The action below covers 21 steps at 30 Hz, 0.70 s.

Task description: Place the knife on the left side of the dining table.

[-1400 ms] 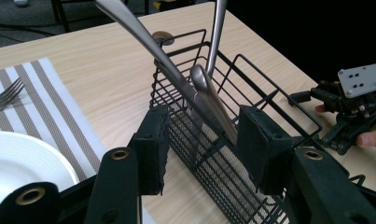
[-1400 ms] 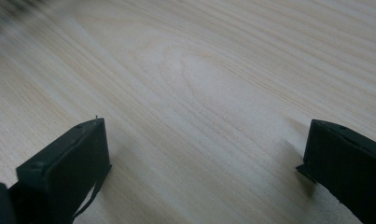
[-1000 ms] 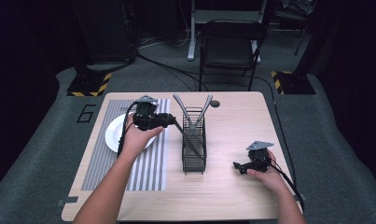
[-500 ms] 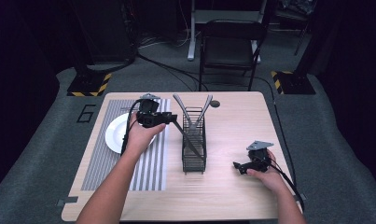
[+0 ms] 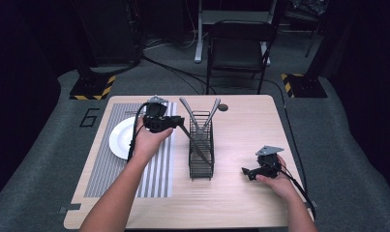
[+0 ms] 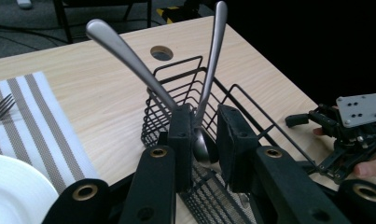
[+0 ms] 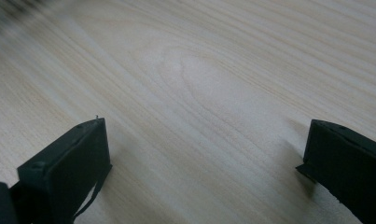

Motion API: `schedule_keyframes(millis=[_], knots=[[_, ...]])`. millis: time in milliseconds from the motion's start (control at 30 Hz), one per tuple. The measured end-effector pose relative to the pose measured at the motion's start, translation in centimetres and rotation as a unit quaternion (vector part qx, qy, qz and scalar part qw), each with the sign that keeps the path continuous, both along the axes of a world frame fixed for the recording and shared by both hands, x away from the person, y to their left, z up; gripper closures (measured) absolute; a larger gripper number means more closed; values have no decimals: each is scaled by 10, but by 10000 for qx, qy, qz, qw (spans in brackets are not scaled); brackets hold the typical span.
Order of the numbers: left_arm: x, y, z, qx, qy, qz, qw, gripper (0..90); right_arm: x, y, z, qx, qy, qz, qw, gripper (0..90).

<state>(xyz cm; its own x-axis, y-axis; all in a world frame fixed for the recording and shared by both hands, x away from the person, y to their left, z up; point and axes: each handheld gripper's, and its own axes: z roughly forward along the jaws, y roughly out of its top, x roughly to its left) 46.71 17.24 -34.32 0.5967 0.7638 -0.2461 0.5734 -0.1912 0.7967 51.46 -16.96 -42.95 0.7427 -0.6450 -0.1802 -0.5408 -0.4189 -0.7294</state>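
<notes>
A black wire basket [image 5: 201, 154] stands mid-table with two steel utensils crossed in it. My left gripper [image 5: 180, 122] reaches in from the left at the basket's upper edge. In the left gripper view its jaws [image 6: 204, 114] have just been closing around the spoon [image 6: 209, 79] that leans right. The left pad [image 6: 181, 135] lies against the spoon and a narrow gap shows at the right pad. The other utensil [image 6: 129, 56] leans left, outside the jaws. My right gripper [image 5: 247, 171] rests low at the right, open over bare wood [image 7: 204, 140].
A white plate [image 5: 122, 140] lies on a striped placemat [image 5: 154, 179] left of the basket, with a fork [image 6: 1, 107] on the mat. The tabletop has a round hole [image 5: 223, 107] behind the basket. A folding chair [image 5: 238, 43] stands beyond the far edge.
The left gripper's jaws have drawn closer together at the basket, while the hand has barely shifted. The right hand and its gripper have kept still.
</notes>
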Motion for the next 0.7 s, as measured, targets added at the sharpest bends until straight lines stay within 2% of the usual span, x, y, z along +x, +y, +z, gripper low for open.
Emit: schedule_keyframes(millis=[233,467,700], knots=[[-4,-6,6,-14,-33,-111,9999,784,0,0,0,0,-2,-1,10000,0],[-15,-16,14,-35,-166,-334,9993,802,0,0,0,-3,4,5,10000,0],[-22,-22,19,-167,-124,-547,9983,825,0,0,0,11,3,-9,10000,0]])
